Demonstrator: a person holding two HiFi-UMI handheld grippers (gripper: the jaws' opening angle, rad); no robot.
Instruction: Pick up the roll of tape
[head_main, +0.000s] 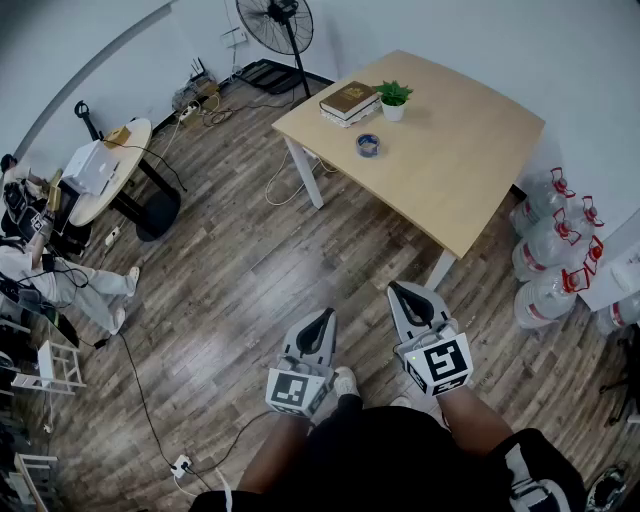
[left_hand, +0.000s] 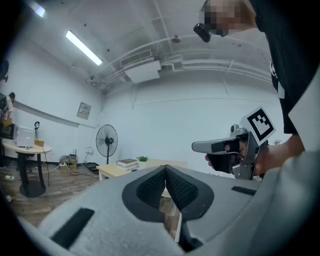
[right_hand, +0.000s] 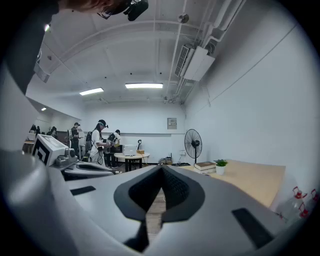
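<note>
A roll of tape (head_main: 368, 145) is seen as a small ring, apparently bluish-grey, though it is too distant to be sure. It is laid flat, hole up, on the table (head_main: 470, 150), set in from the near edge toward the left corner.

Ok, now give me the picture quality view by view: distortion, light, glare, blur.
Head view: strong fisheye, the wall line bows at top left; even light, the roll of tape small but sharp on the table. Left gripper view: dark round vignette, a glaring strip light, a mosaic patch at the top. Right gripper view: same vignette, ceiling lights blown out, distant people soft.
</note>
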